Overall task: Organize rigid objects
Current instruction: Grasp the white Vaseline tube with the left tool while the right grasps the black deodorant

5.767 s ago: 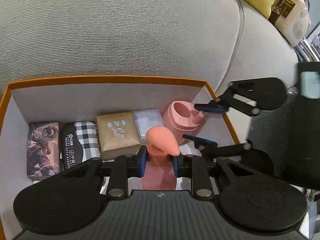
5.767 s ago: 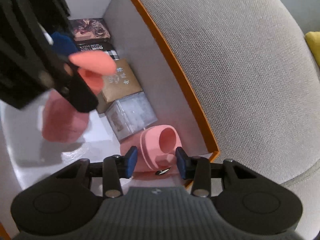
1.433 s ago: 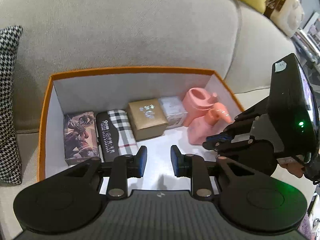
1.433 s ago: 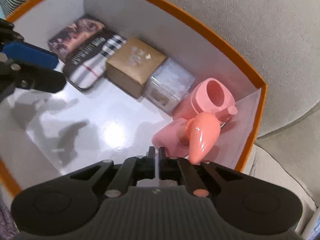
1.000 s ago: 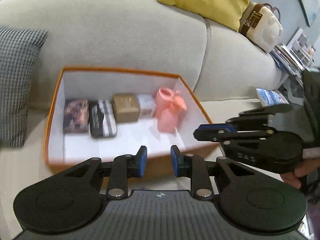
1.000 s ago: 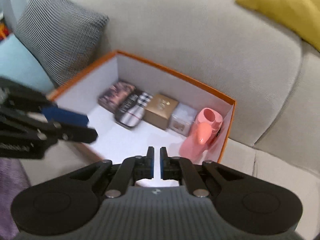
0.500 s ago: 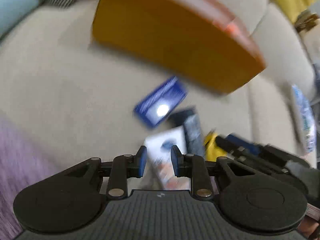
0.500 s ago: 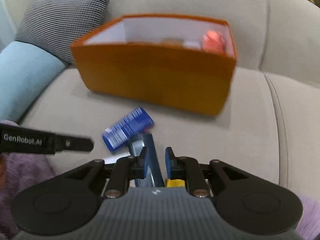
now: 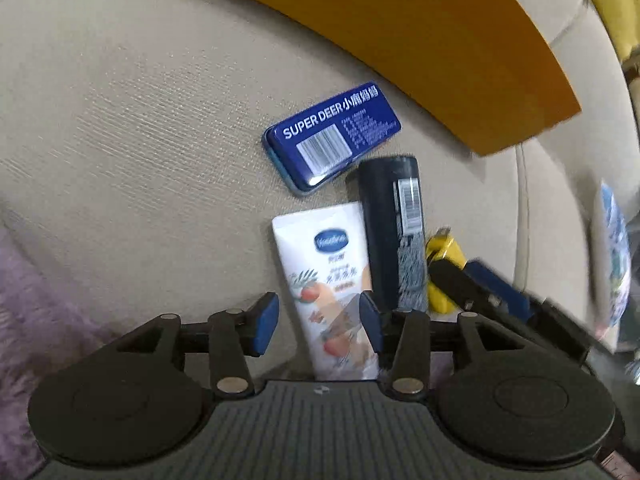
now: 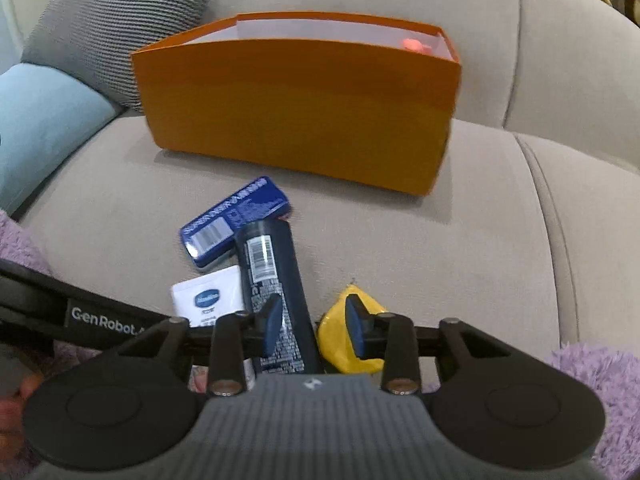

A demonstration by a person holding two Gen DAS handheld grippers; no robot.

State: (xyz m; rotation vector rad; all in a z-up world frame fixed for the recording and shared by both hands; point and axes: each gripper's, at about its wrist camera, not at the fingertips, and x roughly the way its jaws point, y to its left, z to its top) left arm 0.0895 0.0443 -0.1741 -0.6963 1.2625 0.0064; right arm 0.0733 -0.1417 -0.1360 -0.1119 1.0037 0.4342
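My left tongs (image 9: 319, 322) hang over the white lotion tube (image 9: 326, 264). Their jaws are opening and the tube lies between them, but the pads do not press it. My right tongs (image 10: 314, 322) are opening too, over the dark bottle (image 10: 274, 292) and the yellow thing (image 10: 340, 344), gripping nothing. These all lie on the sofa seat (image 10: 440, 248). The bottle lies just beside the tube. A bit farther lies the blue tin (image 9: 332, 136), flat, barcode up. Farthest stands the orange box (image 10: 300, 112) by the sofa back. Something pink (image 10: 416, 45) peeks inside it.
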